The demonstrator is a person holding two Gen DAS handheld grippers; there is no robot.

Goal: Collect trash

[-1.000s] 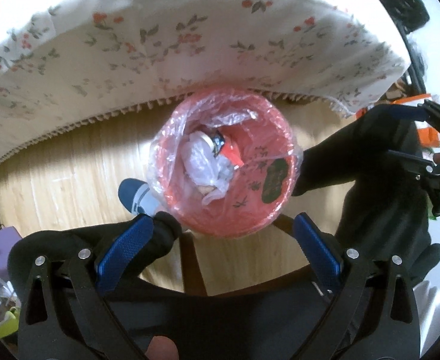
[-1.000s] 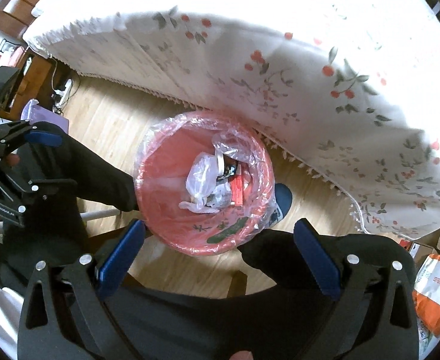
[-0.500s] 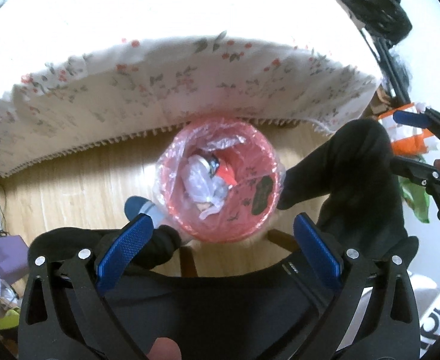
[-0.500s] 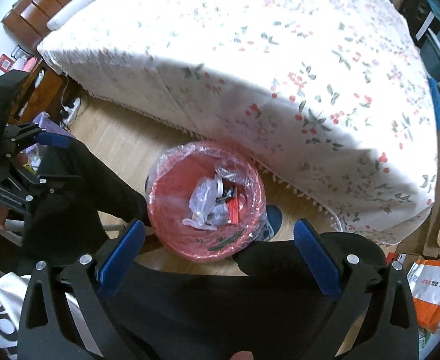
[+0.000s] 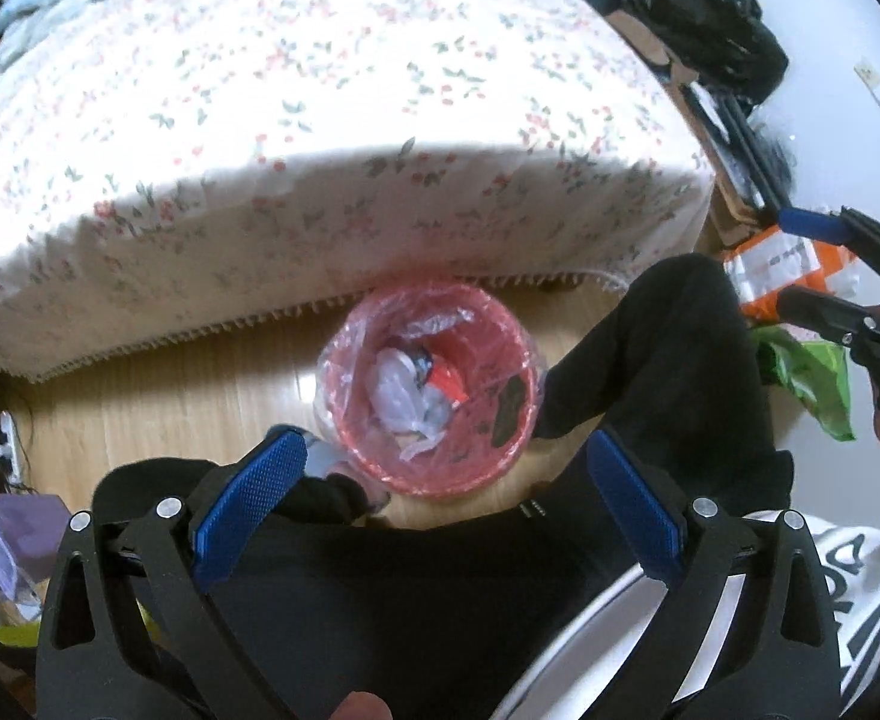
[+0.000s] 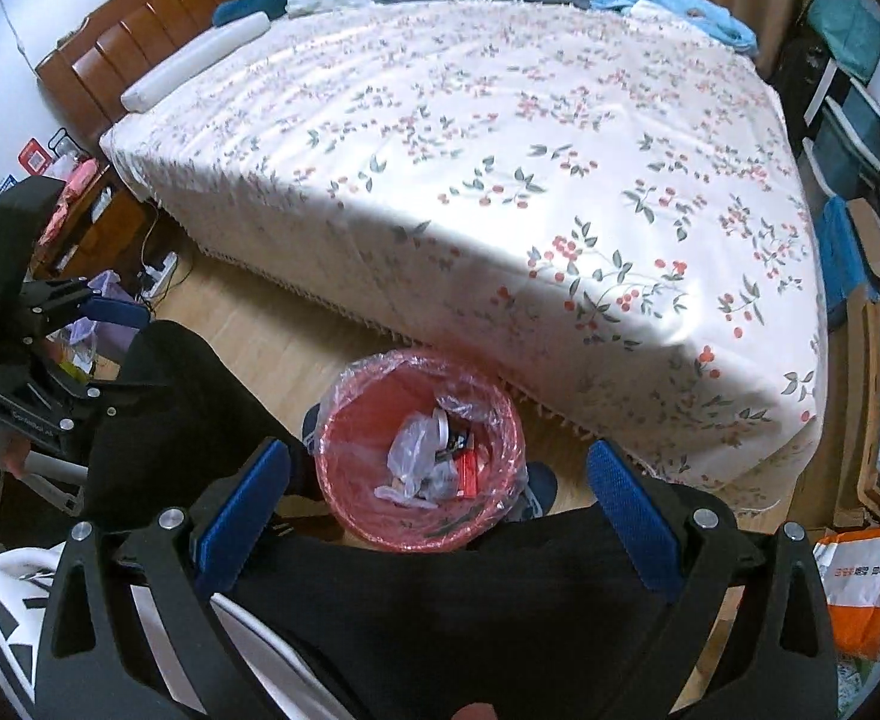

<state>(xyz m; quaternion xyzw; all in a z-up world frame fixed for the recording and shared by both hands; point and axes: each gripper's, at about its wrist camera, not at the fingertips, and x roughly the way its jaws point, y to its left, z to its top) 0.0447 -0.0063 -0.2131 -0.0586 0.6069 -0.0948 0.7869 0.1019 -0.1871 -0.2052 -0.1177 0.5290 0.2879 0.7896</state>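
A red trash bin (image 5: pixel 374 456) lined with clear plastic stands on the wood floor at the foot of a bed, also seen as the red trash bin (image 6: pixel 350 498) in the right wrist view. Inside lies crumpled clear plastic trash (image 5: pixel 401 396) and a red wrapper (image 5: pixel 449 381); the same plastic trash (image 6: pixel 410 450) shows from the right. My left gripper (image 5: pixel 434 504) hangs open high above the bin, empty. My right gripper (image 6: pixel 434 504) is open too, holding nothing. Each gripper appears in the other's view: the right gripper (image 5: pixel 824 267) and the left gripper (image 6: pixel 92 348).
A bed with a floral cover (image 6: pixel 500 180) fills the space behind the bin. The person's legs in black trousers (image 5: pixel 650 360) flank the bin. An orange and white bag (image 6: pixel 860 582) and a green bag (image 5: pixel 812 378) lie at the right. A purple bag (image 5: pixel 8 528) sits at the left.
Both grippers have risen well away from the bin, which now looks smaller and lower in both views, and more of the bed top shows. Both stay open.
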